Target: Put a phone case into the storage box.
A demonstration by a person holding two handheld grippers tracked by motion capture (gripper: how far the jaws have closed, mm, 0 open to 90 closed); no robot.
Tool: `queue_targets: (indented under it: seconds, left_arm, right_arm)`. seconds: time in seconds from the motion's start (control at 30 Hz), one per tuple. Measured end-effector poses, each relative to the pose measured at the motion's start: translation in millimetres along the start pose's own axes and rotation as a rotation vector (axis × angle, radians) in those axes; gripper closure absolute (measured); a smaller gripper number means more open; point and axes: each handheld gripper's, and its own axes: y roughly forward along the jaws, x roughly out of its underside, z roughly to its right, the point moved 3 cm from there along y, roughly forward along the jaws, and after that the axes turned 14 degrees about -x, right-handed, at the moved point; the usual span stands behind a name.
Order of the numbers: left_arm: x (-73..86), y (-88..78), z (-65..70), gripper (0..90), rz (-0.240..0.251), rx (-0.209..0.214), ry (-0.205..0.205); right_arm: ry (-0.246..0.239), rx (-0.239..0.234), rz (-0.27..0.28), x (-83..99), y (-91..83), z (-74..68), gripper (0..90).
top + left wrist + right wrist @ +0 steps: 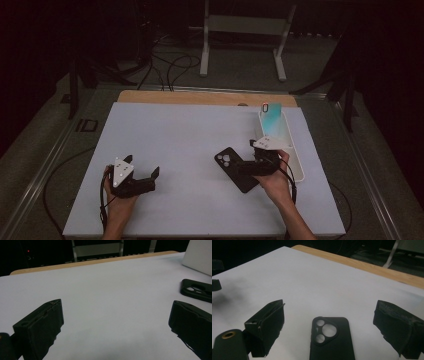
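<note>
The black phone case (331,340) is lying flat on the surface, long axis running out between the right gripper's (329,327) wide-open fingers; the left gripper (145,177), also gaping, is sitting well apart.

- The left gripper (145,179) is held low at the near left, jaws spread wide.
- The right gripper (239,167) is held at the right, jaws parted.

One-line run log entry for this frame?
right gripper: open, jaws astride black phone case | left gripper: open, idle on white mat | white tray: holds teal phone
</note>
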Motion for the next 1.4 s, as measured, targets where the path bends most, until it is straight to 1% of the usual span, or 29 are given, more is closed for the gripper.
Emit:
queue_targets:
  seconds: [0.1, 0.17, 0.23, 0.33, 0.37, 0.4, 0.57, 0.7, 1.0, 1.17, 1.27, 1.33, 1.4]
  left_arm:
    - [-0.3, -0.2, -0.5, 0.4, 0.003, -0.001, -0.005]
    - [-0.5, -0.4, -0.9, 0.4, 0.003, -0.001, -0.006]
    - [-0.7, -0.9, -1.2, 0.4, 0.005, 0.000, -0.007]
    - [-1.1, -1.7, -0.8, 0.4, 0.007, 0.003, -0.003]
    - [-1.2, -1.9, -0.5, 0.4, 0.009, 0.003, -0.003]
    - [-1.3, -2.0, -0.5, 0.4, 0.009, 0.004, -0.003]
    - [-1.1, -1.5, -0.2, 0.4, 0.007, 0.007, -0.002]
    - [-1.2, -1.8, 0.2, 0.4, 0.008, 0.007, -0.001]
    - [-1.4, -1.0, 1.6, 0.4, 0.008, 0.012, -0.003]
    - [-1.5, -0.8, 3.0, 0.4, 0.003, 0.019, 0.000]
    - [-3.0, -1.3, 5.5, 0.4, 0.002, 0.036, -0.003]
    - [-4.9, -1.8, 8.0, 0.4, -0.002, 0.051, 0.006]
    - [-7.7, -2.0, 11.3, 0.4, -0.008, 0.078, 0.010]
  right_arm:
    - [-0.015, 0.002, 0.027, 2.8, -3.3, -3.1, 9.9]
    - [-0.021, 0.003, 0.034, 5.2, -5.2, -3.5, 9.9]
    - [-0.024, 0.006, 0.061, 9.4, -9.1, -3.7, 9.9]
    - [-0.021, 0.011, 0.072, 10.9, -11.1, -3.9, 9.9]
    - [-0.029, 0.015, 0.101, 10.9, -13.9, -4.5, 10.0]
    - [-0.031, 0.012, 0.114, 11.2, -14.9, -5.1, 10.1]
    - [-0.052, 0.024, 0.142, 14.6, -15.0, -6.0, 10.2]
    - [-0.049, 0.029, 0.166, 15.1, -16.0, -5.9, 10.1]
    - [-0.055, 0.035, 0.189, 14.5, -19.1, -5.9, 10.1]
    - [-0.057, 0.025, 0.200, 13.9, -20.4, -6.0, 10.2]
    - [-0.060, 0.025, 0.201, 14.1, -20.9, -5.5, 10.2]
    - [-0.057, 0.024, 0.200, 14.1, -21.1, -5.4, 10.2]
    - [-0.058, 0.032, 0.196, 13.9, -20.8, -5.2, 10.2]
